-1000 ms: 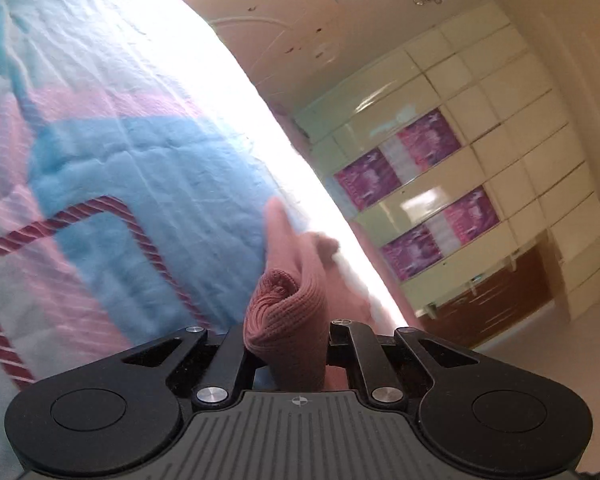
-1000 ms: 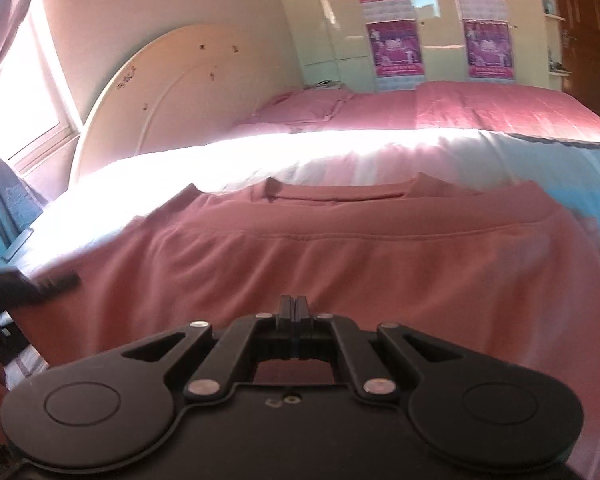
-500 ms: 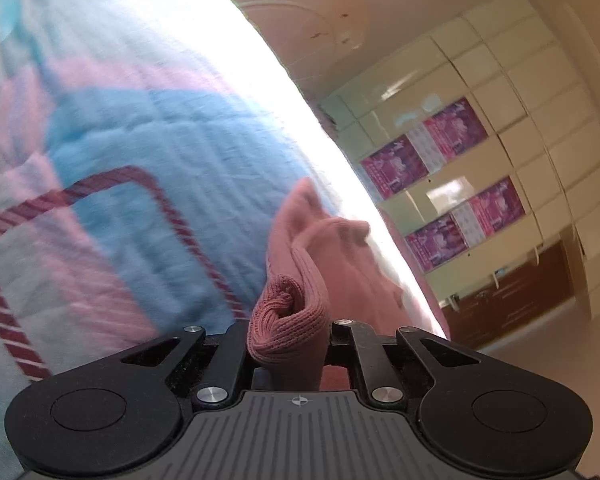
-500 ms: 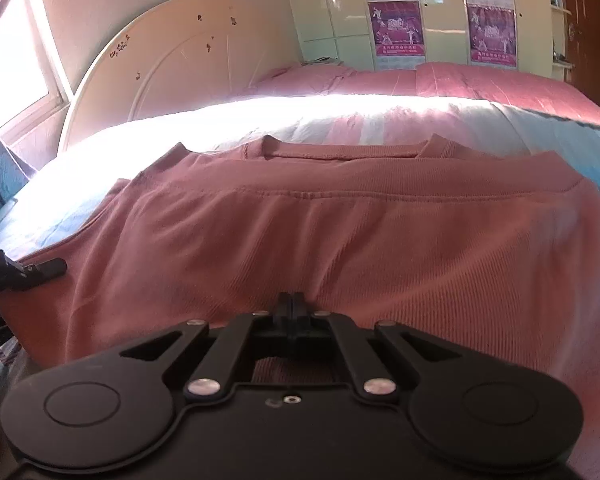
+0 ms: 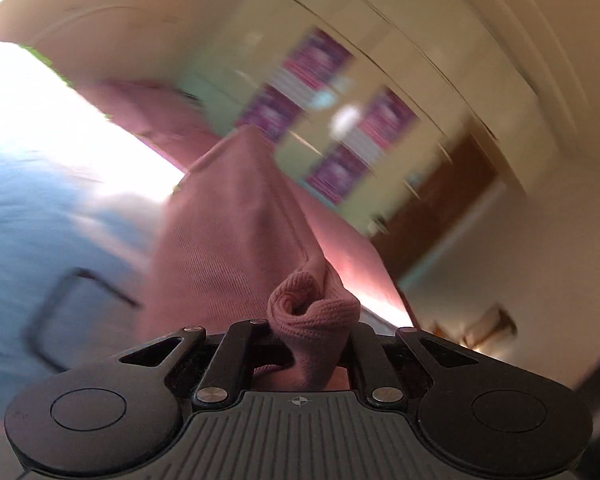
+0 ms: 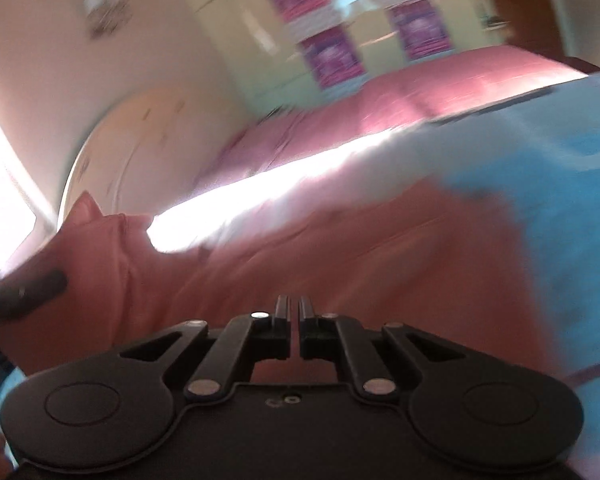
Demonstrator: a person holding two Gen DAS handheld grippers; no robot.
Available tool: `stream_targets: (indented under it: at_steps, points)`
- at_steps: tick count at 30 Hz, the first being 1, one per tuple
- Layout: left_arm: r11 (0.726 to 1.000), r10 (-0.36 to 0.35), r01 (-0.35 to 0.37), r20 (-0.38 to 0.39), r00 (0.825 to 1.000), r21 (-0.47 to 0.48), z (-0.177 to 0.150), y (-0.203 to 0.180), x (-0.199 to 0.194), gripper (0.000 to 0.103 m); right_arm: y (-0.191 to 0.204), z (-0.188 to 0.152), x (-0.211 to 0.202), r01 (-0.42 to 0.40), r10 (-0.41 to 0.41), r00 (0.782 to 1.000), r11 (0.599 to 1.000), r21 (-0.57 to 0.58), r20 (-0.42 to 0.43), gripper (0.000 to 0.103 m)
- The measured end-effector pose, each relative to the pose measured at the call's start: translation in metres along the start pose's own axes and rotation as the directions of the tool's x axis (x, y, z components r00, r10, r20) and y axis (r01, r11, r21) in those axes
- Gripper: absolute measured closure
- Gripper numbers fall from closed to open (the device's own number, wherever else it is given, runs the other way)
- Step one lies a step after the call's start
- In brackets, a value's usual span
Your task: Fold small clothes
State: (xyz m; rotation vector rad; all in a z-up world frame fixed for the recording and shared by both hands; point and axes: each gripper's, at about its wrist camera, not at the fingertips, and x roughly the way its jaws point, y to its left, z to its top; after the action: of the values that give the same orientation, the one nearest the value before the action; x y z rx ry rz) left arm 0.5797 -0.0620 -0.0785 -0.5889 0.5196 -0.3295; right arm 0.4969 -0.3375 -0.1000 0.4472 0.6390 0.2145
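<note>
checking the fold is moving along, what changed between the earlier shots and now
The left gripper has lifted its bunched end of the pink garment off the blue bedspread, so cloth now hangs up in front of it. The right gripper has just been opening, to a slight gap with nothing seen between. The left grip is unchanged.

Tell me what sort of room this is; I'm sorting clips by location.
Most likely a bedroom: a bed with a blue bedspread, a curved headboard behind it, and wardrobe doors along the far wall.
</note>
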Motion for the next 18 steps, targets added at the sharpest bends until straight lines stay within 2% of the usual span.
stream_targets:
  at_steps: [2,4,5,6,7,8,9,10,11,12,13,15,16,18]
  points:
    - [0.997,-0.034,0.038,-0.061,0.998,0.064,-0.011,-0.038,0.019,0.094,-0.027,0.013,-0.024,0.02,-0.022,0.999,0.999,0.045,0.048,0.096]
    - [0.992,-0.052,0.069,-0.152,0.987,0.109,-0.033,-0.072,0.047,0.094,-0.051,0.023,-0.047,0.04,-0.048,0.995,0.995,0.088,0.086,0.096]
    - [0.987,-0.051,0.082,-0.214,0.976,0.136,-0.047,-0.087,0.063,0.094,-0.062,0.026,-0.055,0.045,-0.056,0.994,0.993,0.108,0.099,0.093]
    - [0.981,-0.04,0.091,-0.284,0.958,0.169,-0.062,-0.101,0.078,0.091,-0.074,0.028,-0.063,0.044,-0.058,0.993,0.99,0.131,0.104,0.085]
    - [0.975,-0.013,0.094,-0.369,0.93,0.202,-0.08,-0.113,0.095,0.085,-0.086,0.029,-0.068,0.042,-0.058,0.993,0.987,0.154,0.1,0.08]
    - [0.972,0.003,0.098,-0.431,0.903,0.212,-0.091,-0.12,0.104,0.074,-0.096,0.029,-0.071,0.041,-0.058,0.994,0.985,0.169,0.093,0.061]
    - [0.971,-0.01,0.116,-0.443,0.896,0.211,-0.096,-0.124,0.101,0.07,-0.106,0.028,-0.075,0.047,-0.063,0.995,0.981,0.186,0.082,0.039]
    - [0.968,-0.026,0.127,-0.421,0.907,0.214,-0.094,-0.127,0.091,0.068,-0.111,0.027,-0.078,0.043,-0.059,0.995,0.979,0.197,0.078,0.037]
    - [0.966,-0.02,0.118,-0.392,0.92,0.229,-0.086,-0.126,0.08,0.067,-0.116,0.025,-0.082,0.021,-0.037,0.996,0.98,0.2,0.076,0.042]
    - [0.965,-0.002,0.096,-0.357,0.934,0.244,-0.076,-0.123,0.068,0.067,-0.118,0.023,-0.084,-0.003,-0.009,0.998,0.98,0.197,0.063,0.054]
    - [0.966,0.014,0.066,-0.304,0.952,0.251,-0.062,-0.114,0.054,0.067,-0.12,0.021,-0.083,-0.023,0.015,0.999,0.981,0.194,0.045,0.059]
    - [0.964,0.074,-0.014,-0.217,0.973,0.267,-0.032,-0.09,0.04,0.066,-0.118,0.018,-0.075,-0.065,0.066,0.998,0.979,0.195,0.004,0.062]
    - [0.955,0.124,-0.068,-0.18,0.976,0.287,-0.019,-0.078,0.036,0.066,-0.116,0.015,-0.071,-0.082,0.089,0.996,0.979,0.189,-0.026,0.062]
    - [0.945,0.213,-0.164,-0.152,0.965,0.284,0.003,-0.053,0.039,0.066,-0.106,0.011,-0.057,-0.094,0.111,0.989,0.982,0.163,-0.101,0.062]
